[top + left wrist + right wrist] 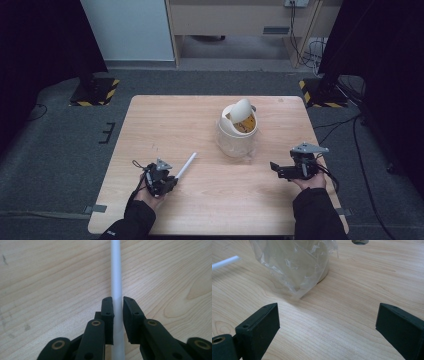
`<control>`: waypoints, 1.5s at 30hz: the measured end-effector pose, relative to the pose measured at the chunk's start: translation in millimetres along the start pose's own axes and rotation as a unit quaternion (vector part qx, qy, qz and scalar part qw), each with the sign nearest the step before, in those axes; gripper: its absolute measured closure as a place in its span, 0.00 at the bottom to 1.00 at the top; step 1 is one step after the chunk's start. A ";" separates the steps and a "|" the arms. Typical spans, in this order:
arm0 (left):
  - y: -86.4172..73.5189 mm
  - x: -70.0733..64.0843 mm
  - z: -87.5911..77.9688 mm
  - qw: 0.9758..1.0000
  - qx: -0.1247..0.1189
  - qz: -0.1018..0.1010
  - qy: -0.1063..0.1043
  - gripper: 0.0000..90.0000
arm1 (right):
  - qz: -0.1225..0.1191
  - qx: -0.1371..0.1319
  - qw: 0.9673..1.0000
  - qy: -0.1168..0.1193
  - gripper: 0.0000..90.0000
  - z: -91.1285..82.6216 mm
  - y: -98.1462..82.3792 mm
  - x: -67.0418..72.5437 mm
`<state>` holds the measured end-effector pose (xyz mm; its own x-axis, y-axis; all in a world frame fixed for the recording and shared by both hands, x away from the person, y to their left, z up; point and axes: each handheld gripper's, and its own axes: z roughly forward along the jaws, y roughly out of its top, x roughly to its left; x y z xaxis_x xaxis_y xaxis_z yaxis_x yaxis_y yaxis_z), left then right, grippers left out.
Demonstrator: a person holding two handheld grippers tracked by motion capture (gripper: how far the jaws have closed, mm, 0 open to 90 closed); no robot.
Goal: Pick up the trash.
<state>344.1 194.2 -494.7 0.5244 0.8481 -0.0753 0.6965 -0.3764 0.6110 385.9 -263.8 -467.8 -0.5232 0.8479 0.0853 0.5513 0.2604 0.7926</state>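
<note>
Wooden table point(150, 120), lidded bin point(238, 129) lined with plastic bag point(294, 267), contents hidden, left gripper point(117, 306) clamping white tube point(116, 270), right gripper point(327, 322) wide.

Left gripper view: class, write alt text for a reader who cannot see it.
Two black fingers of the left gripper close around a thin white plastic tube. The tube runs straight away from the camera over a pale wooden table.
</note>
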 end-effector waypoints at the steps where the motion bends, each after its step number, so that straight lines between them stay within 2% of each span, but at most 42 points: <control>1: 0.7 -0.4 -2.1 1.000 -0.004 0.003 -0.002 0.87 | 0.000 0.000 1.000 0.000 0.06 -0.2 0.1 0.0; 9: 8.2 -4.6 -20.3 0.998 -0.056 0.017 -0.009 0.87 | 0.003 -0.004 1.000 0.003 0.06 -0.7 1.0 0.1; 17: 14.8 -8.8 -39.5 0.994 -0.104 0.015 -0.018 0.87 | 0.004 -0.017 1.000 0.004 0.06 -2.5 3.3 1.0; 20: 16.5 -12.7 -46.3 0.992 -0.118 0.025 -0.019 0.87 | 0.003 -0.021 1.000 0.003 0.06 -3.8 4.4 1.0; 24: 20.0 -18.9 -55.8 0.989 -0.144 0.037 -0.019 0.87 | 0.004 -0.034 0.999 0.005 0.07 -7.6 7.1 1.7; 28: 21.9 -26.1 -65.3 0.984 -0.172 0.048 -0.022 0.87 | 0.005 -0.045 0.999 0.007 0.07 -10.1 10.7 3.1; 30: 22.3 -28.5 -68.2 0.982 -0.179 0.051 -0.022 0.87 | 0.004 -0.048 0.999 0.008 0.07 -10.9 12.3 3.8; 39: 25.5 -39.7 -84.2 0.971 -0.227 0.066 -0.026 0.87 | -0.005 -0.077 0.997 0.015 0.07 -16.9 24.6 12.2; 45: 27.9 -47.0 -91.1 0.964 -0.253 0.076 -0.032 0.87 | -0.005 -0.102 0.994 0.024 0.07 -22.8 35.5 17.8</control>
<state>294.2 177.8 -402.3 0.6412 0.7673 0.0064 0.2895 -0.2496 0.9241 381.4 -250.0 -424.4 -0.5613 0.8213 0.1022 0.4054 0.1652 0.8991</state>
